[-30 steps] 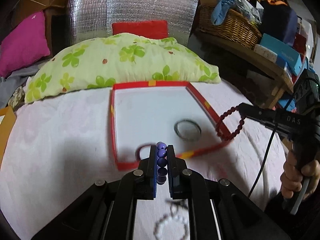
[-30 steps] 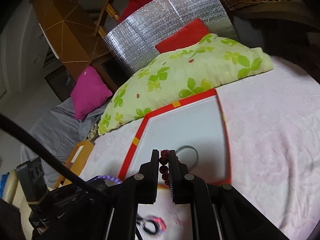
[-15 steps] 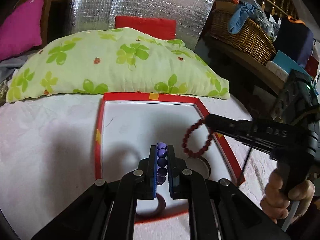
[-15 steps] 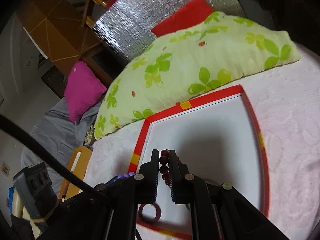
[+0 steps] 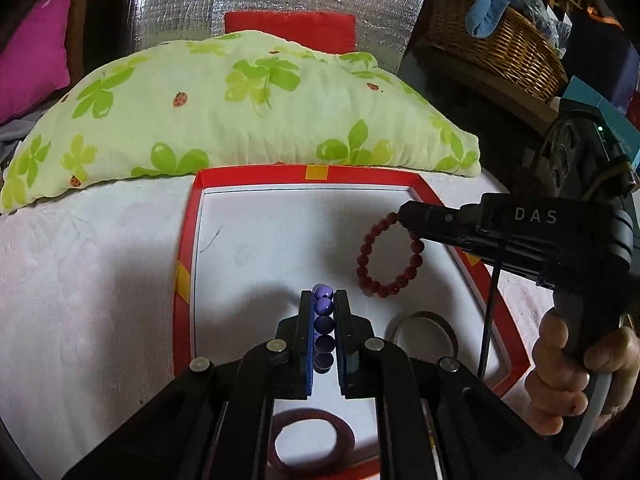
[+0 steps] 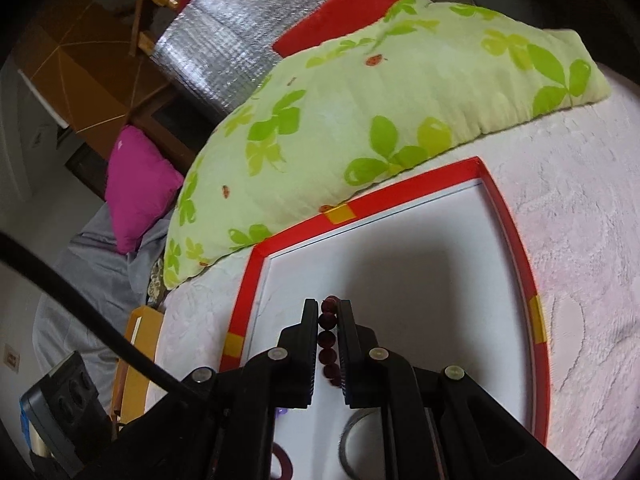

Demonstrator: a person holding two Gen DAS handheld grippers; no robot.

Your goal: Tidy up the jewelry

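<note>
Left tongs [image 5: 324, 300] pinch one purple bead bracelet [image 5: 323, 320] over the red-rimmed tray [image 5: 188, 248]; right tongs [image 5: 402, 214] dangle one dark red bead bracelet [image 5: 384, 258]; two bangles, silver [image 5: 420, 326] and maroon [image 5: 312, 442], lie inside. Right wrist view: right tongs [image 6: 329, 308] clamp that red bracelet [image 6: 328, 336] above the one tray [image 6: 532, 288].

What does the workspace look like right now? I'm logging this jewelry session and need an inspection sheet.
Surface: white bedspread, red-rimmed tray on it.
Job's things: red bracelet hanging over tray; purple bracelet held; metal bangle and maroon ring in tray.
Clutter: nothing seen on tray.
Grippers: left gripper shut on purple bracelet; right gripper shut on red bracelet.
Cables: black cable at right gripper.
Surroundings: green pillow, pink cushion, basket.
</note>
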